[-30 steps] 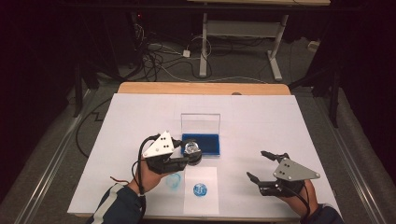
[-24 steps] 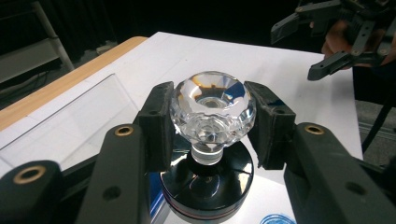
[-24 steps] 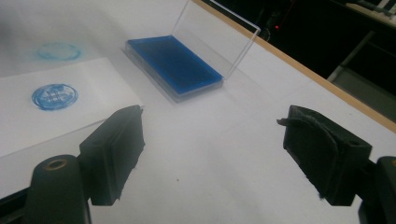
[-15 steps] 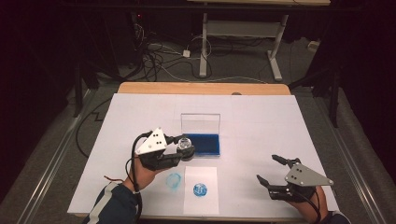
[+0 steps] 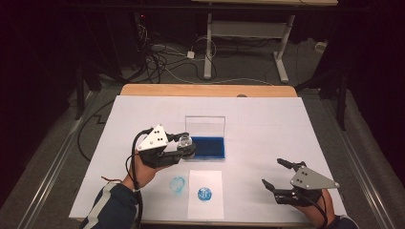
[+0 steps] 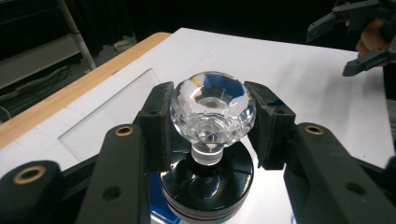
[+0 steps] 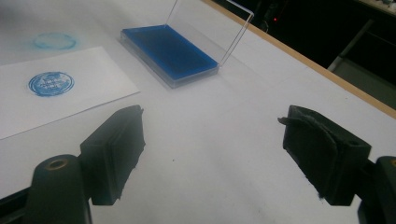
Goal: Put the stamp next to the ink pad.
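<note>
The left gripper (image 5: pixel 185 144) is black, with a grey three-cornered plate (image 5: pixel 154 138) on top that has small dark dots. A black cable (image 5: pixel 131 167) trails from it. The right gripper (image 5: pixel 277 174) looks the same. Its pads (image 7: pixel 114 151) are worn black rubber, with brass-coloured rings. The sleeve (image 5: pixel 112 210) is dark blue with white stripes.

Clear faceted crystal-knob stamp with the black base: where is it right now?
The clear faceted crystal-knob stamp is clamped in the left gripper, left of centre in the high view, beside the blue ink pad's left edge.
</note>
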A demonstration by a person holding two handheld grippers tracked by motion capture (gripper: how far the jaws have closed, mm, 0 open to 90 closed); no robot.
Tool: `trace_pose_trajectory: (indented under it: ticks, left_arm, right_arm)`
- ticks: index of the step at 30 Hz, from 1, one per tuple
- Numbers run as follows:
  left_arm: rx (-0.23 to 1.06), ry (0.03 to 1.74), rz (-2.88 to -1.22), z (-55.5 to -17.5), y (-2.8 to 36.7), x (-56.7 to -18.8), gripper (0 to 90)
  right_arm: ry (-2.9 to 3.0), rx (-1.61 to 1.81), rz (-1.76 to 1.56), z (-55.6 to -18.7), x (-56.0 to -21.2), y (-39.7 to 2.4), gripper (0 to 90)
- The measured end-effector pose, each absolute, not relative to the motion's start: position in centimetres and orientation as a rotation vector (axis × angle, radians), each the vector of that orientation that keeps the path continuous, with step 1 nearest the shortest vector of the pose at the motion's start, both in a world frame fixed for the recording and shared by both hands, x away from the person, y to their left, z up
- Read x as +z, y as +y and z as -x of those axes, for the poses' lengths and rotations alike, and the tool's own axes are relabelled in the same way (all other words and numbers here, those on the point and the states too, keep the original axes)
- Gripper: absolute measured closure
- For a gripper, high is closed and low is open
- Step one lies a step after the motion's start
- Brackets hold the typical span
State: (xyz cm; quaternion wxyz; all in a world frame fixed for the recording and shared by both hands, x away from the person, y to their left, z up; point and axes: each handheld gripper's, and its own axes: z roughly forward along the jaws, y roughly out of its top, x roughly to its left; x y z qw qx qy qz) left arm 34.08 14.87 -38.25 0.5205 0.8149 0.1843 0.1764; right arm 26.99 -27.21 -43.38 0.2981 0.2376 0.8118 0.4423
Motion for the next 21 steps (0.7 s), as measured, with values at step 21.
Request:
trace_pose_trajectory:
  ticks: [21]
  left_arm:
    - [0.443, 0.572, -2.013, -37.4, 18.2, -38.7, 53.9]
  right_arm:
    - [2.166, 1.162, -0.626, -26.9, -43.5, -27.1, 21.2]
